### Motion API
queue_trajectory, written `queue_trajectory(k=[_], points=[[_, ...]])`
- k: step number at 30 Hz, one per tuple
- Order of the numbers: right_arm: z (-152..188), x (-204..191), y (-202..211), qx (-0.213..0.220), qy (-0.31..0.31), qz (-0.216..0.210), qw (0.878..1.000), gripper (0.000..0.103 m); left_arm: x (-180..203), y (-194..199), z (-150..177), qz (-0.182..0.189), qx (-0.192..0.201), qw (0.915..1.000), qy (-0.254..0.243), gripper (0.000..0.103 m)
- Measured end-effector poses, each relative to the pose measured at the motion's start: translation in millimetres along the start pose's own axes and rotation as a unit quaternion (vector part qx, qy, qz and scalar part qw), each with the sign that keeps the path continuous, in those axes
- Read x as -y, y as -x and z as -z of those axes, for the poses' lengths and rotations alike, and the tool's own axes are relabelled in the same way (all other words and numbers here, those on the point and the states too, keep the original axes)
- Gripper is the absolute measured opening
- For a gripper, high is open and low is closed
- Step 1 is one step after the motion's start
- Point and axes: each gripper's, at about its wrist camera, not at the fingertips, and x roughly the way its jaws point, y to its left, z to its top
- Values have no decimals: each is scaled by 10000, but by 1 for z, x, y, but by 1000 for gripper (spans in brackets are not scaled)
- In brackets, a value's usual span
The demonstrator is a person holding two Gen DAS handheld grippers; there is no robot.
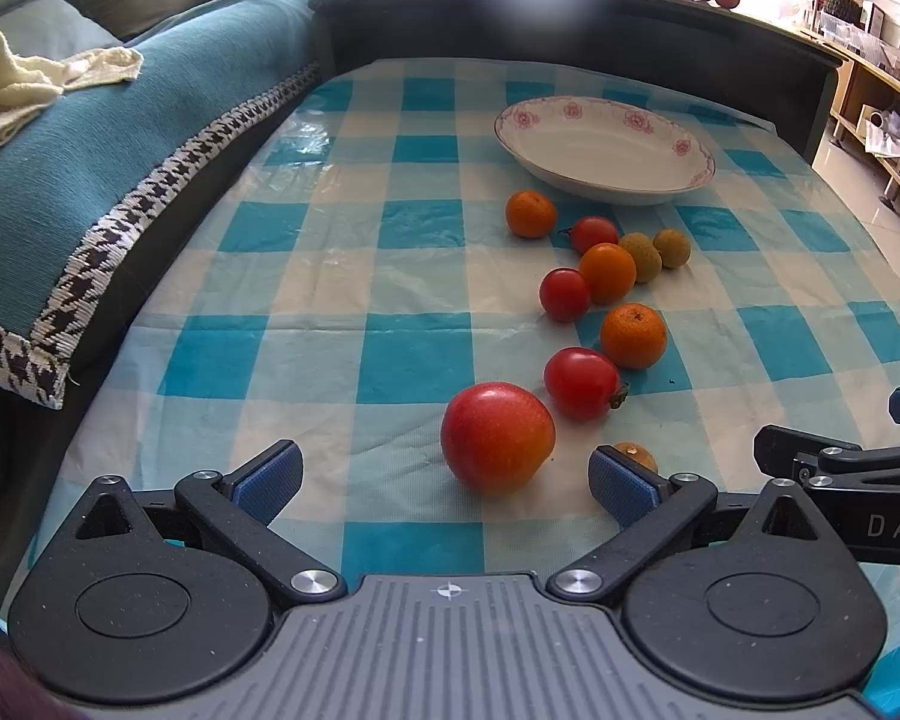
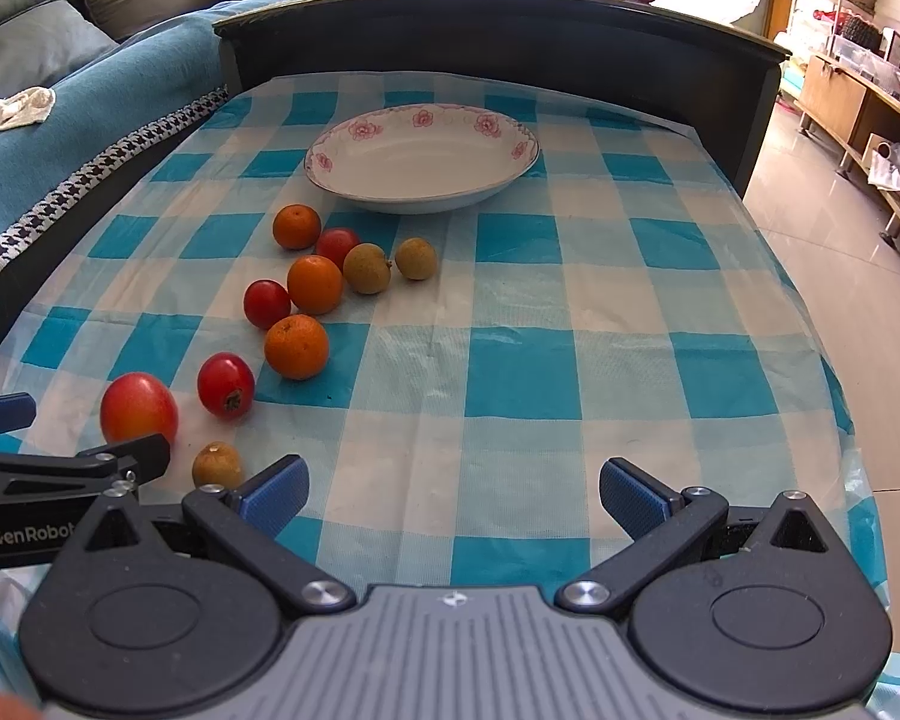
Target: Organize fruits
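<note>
Left wrist view first: the left gripper (image 1: 447,483) hangs low over the blue-and-white checked plastic tablecloth (image 1: 360,276), its blue-padded fingers (image 1: 268,478) spread wide apart and holding nothing. Right ahead, between those pads but touching neither, sits the big red-orange plum-like fruit (image 1: 497,437), the nearest of the lot. Just beyond it lies a larger red cherry tomato (image 1: 581,382) with its stem end showing, and tucked behind the right pad is a small brown longan (image 1: 636,455), half hidden. Further up the cloth the fruit runs in a loose line: an orange mandarin (image 1: 633,336), a small red tomato (image 1: 564,294) touching a second mandarin (image 1: 607,273), another red tomato (image 1: 594,234), two tan-green longans (image 1: 641,257) close together, and a third mandarin (image 1: 530,214) nearest the dish. That dish, a white shallow porcelain bowl with a pink flower rim (image 1: 684,147), stands at the far end with no fruit in it. Over to the right wrist view: the right gripper (image 2: 453,501) is also wide open, empty, over bare cloth well to the right of the fruit, with the left gripper's arm poking in at the left edge. A teal sofa throw with a houndstooth border (image 1: 90,192) runs along the table's left side.
</note>
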Motion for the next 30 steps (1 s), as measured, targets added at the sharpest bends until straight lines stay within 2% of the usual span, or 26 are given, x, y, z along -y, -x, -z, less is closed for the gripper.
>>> queue_trajectory(k=[30], points=[[2, -1, -3, -73, 10, -13, 10000, 103, 1, -1, 4, -43, -57, 10000, -41, 102]])
